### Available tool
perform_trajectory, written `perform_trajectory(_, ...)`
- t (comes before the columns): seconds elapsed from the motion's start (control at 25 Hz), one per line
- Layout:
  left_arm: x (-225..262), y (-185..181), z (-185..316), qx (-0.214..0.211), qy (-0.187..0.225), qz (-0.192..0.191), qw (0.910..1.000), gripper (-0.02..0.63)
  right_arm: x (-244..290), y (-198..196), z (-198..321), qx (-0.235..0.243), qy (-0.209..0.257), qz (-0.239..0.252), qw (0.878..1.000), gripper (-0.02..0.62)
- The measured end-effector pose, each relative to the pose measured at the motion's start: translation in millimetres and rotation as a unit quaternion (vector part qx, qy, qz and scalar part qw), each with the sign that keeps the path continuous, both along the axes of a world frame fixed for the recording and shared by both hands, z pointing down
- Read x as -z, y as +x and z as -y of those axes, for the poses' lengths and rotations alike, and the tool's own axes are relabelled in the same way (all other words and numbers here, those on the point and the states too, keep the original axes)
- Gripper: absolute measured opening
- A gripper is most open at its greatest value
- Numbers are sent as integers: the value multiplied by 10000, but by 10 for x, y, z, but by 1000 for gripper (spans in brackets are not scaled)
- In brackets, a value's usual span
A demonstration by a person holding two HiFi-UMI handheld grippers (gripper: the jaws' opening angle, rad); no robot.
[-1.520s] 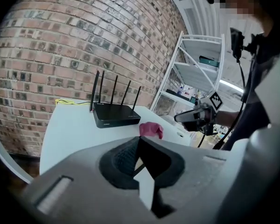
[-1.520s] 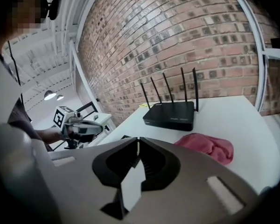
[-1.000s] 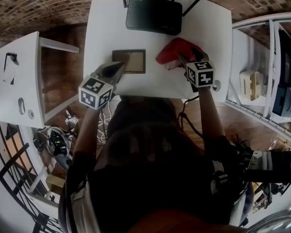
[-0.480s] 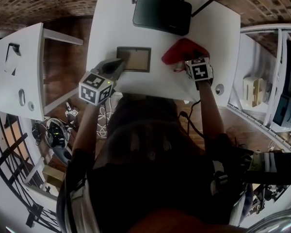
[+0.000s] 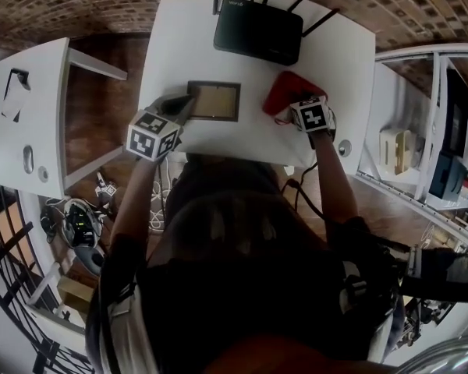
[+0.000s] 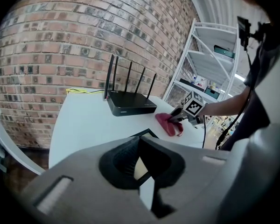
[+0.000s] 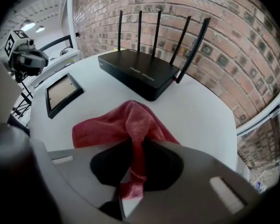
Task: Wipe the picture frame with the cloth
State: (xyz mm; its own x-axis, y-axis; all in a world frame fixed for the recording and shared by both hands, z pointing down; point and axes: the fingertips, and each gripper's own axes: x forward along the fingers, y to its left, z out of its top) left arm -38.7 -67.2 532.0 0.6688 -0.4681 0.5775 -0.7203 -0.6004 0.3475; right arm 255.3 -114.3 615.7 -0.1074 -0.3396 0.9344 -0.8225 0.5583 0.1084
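I'm looking down on a white table (image 5: 179,45) set against a brick wall, with a side table (image 5: 31,92) off to the left and a shelving unit (image 5: 441,131) to the right. Starting from the left, my left gripper (image 5: 183,104) is hovering with its jaws pressed together on nothing, tips just beside the left edge of the picture frame (image 5: 214,100); I can't tell whether they're touching it. The frame is lying flat, near the middle of the table. Right of it, the red cloth (image 5: 285,90) is sitting bunched on the table, and my right gripper (image 5: 298,104) is pointing steeply down into it. Its jaws have just been closing and are now pinching a narrow fold of the cloth. Behind both, the router (image 5: 257,29) is standing at the far edge. The risks I'm weighing: that pinch is only catching a thin ridge, so the cloth may be slipping free as I lift. It may also be coming up as a tight wad that wipes badly. The frame looks light, so a wipe could be sliding it across the table unless the left tips are pinning it. Pressing too hard there could be marking the glass. Counting now: one frame, one cloth, one router with five antennas, two grippers.
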Motion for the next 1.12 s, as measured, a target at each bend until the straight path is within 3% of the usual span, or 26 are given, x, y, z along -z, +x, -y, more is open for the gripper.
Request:
perform_trajectory(0.2,-39,-35,-10,-65,55,-71,9999,2,124,-157,-252,251,-101,64,9996,46)
perform_trajectory(0.36,-53,-124,-27,-20,96,-181,9998,2,396,-423,-451,212,20,562,9982,46)
perform_trajectory(0.52,-82,-232,-51,-6,144,-197,9997,2,701,-831,-670,566,106,1008,9932,46)
perform_trajectory(0.96,-224,-210,68,-632,330,137,9974,2,1352,-2086,-991,1875,626,1907,9615,48)
perform_trajectory(1.12,-299,-150,121,-907,346,311,9948,2,1339,-2327,-1040,2088,656,1878,9575,48)
